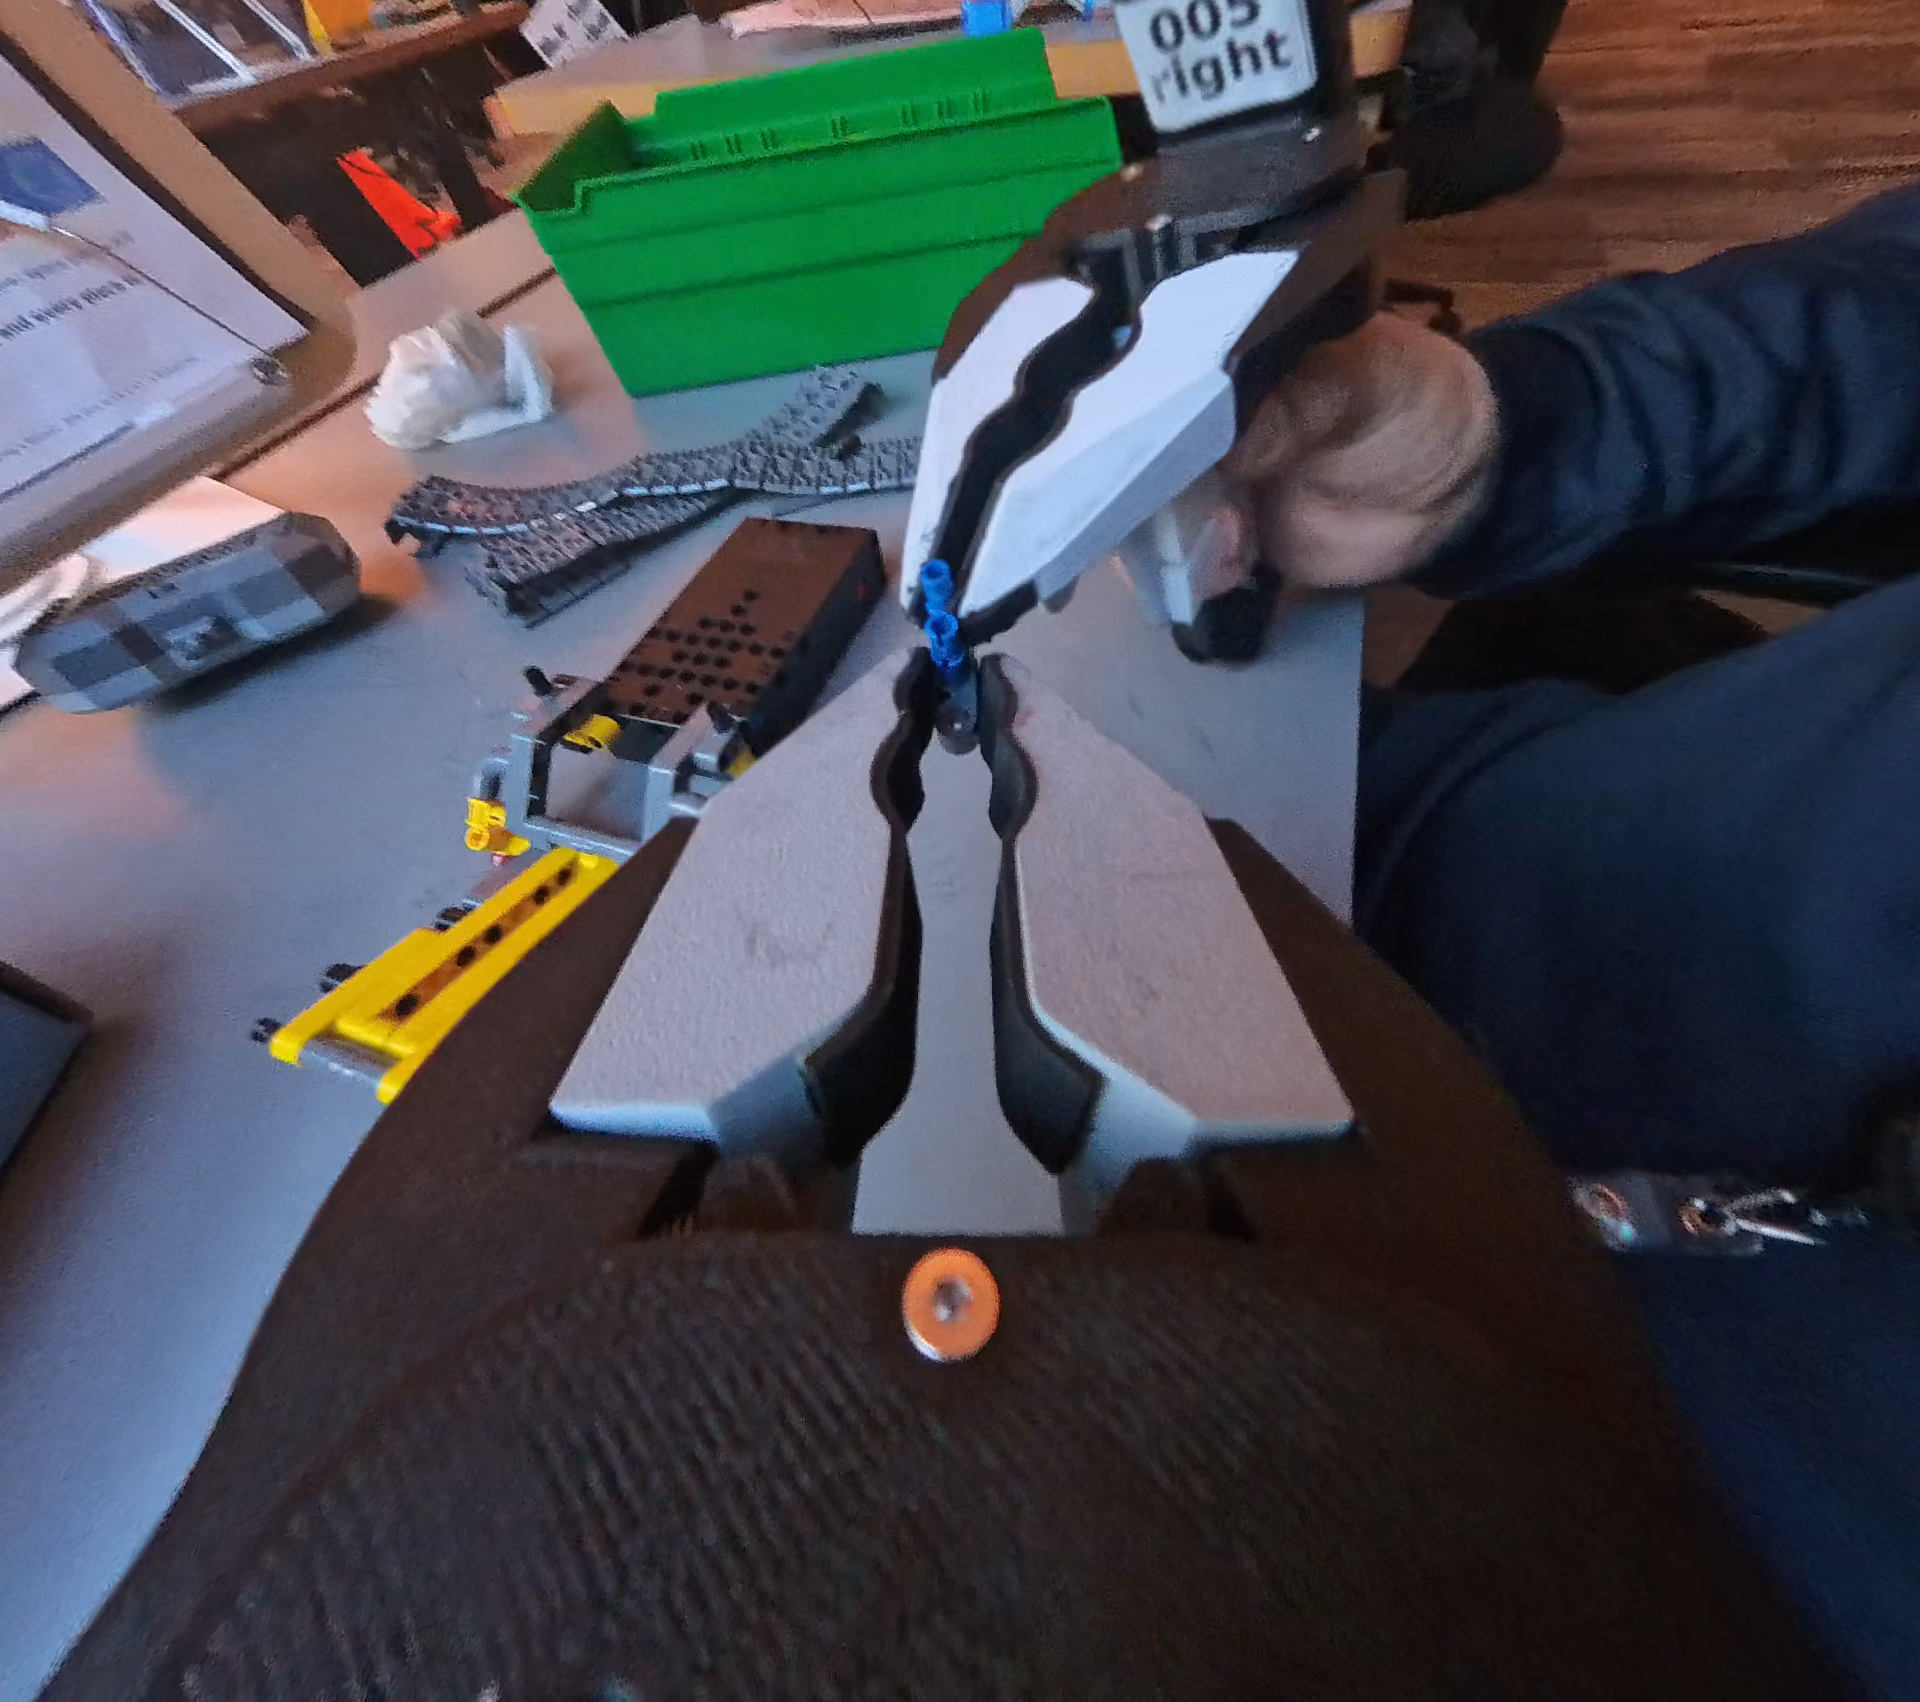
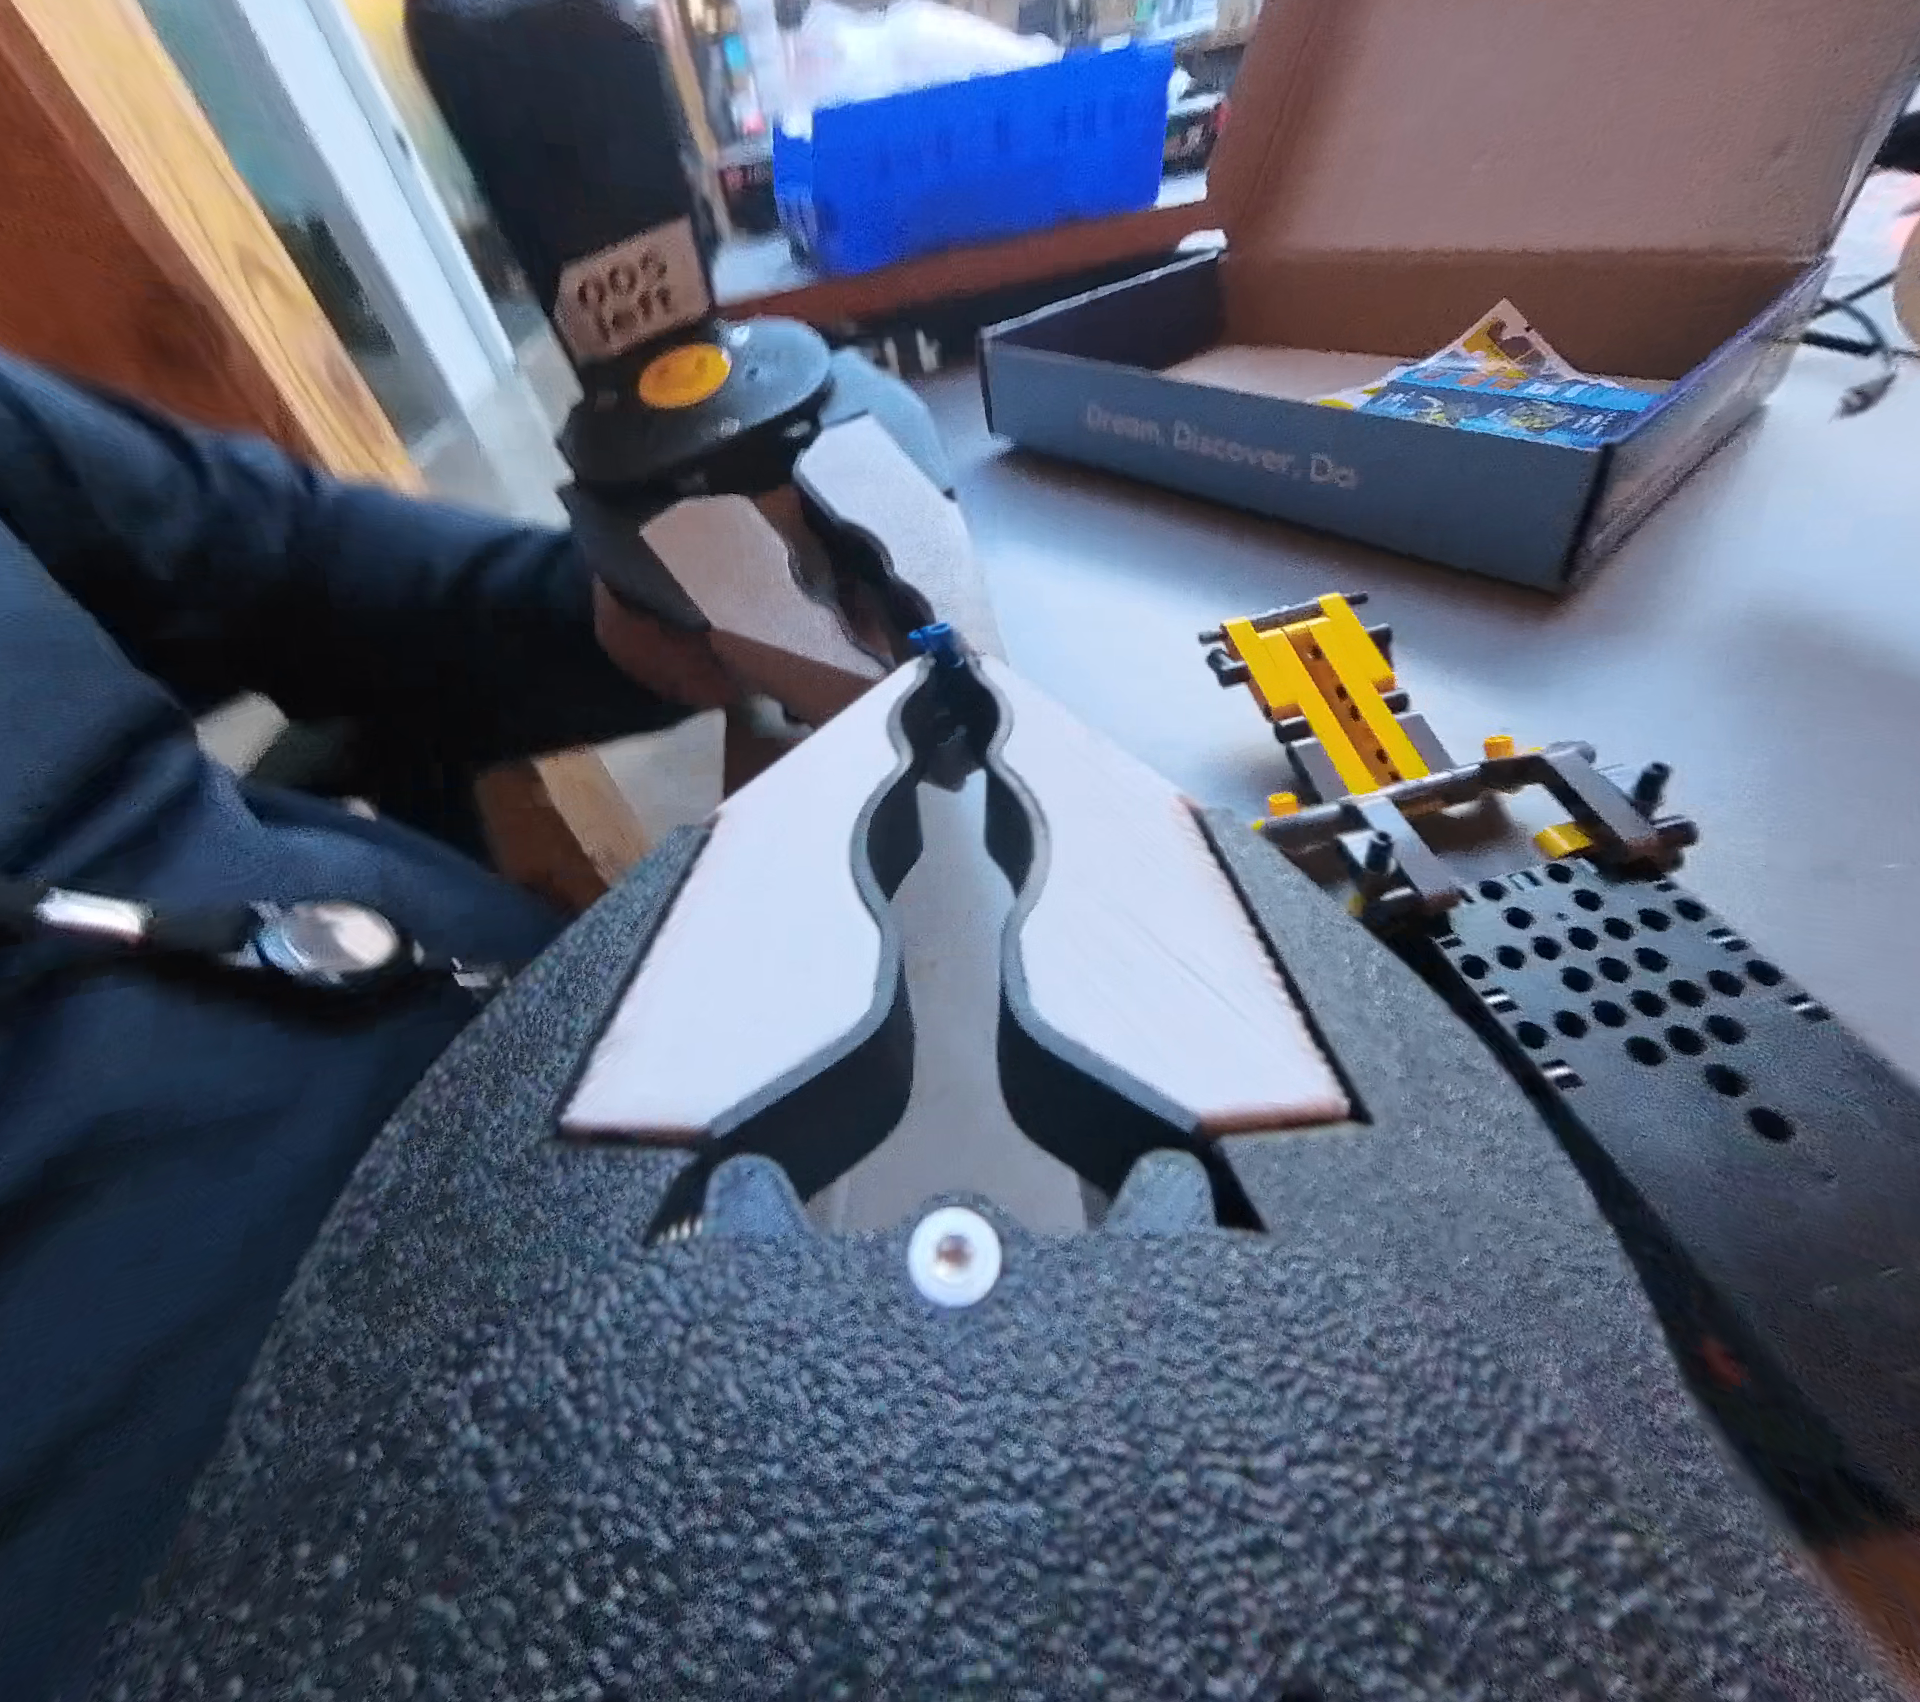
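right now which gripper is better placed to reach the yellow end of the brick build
Probably the left gripper: the yellow end lies right beside it, while the black perforated plate sits nearer the right gripper. Both are shut on the same blue pin piece, so one must let go first.

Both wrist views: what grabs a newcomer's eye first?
The two grippers meeting tip to tip above the table edge: the left gripper pinches a small dark connector piece, while the right gripper clamps blue pins at its end. Next, the half-built yellow, grey and black brick model on the grey table, with a green bin behind it.
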### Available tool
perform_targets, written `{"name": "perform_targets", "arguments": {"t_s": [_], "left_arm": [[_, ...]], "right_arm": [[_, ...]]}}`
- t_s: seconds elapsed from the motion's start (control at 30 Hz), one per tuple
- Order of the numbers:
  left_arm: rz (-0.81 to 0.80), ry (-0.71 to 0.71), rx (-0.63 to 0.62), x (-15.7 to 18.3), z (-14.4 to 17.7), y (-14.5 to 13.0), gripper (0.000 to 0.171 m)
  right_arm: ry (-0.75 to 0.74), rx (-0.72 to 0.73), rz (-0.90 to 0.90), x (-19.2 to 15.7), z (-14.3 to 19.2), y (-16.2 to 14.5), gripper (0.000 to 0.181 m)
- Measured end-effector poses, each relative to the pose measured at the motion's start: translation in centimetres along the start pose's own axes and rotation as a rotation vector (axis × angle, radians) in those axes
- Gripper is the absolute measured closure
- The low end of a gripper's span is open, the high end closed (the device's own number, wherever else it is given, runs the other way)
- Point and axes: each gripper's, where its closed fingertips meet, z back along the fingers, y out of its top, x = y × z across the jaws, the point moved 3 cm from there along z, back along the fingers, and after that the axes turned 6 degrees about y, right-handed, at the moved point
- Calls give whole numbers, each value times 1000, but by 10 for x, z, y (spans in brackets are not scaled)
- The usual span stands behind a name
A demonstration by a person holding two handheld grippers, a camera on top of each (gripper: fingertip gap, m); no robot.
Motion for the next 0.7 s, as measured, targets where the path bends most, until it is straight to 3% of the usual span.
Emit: {"name": "perform_targets", "arguments": {"t_s": [0.33, 0.6, 0.7], "left_arm": [[100, 27, 80, -5, 4, 15, 164], [131, 40, 125, -3, 6, 22, 164], [154, 6, 90, -4, 5, 15, 164]], "right_arm": [[-26, 209, -192, 1, 2, 15, 181], [-4, 252, -228, -1, 4, 21, 181], [-6, 173, -178, 0, 2, 15, 181]]}}
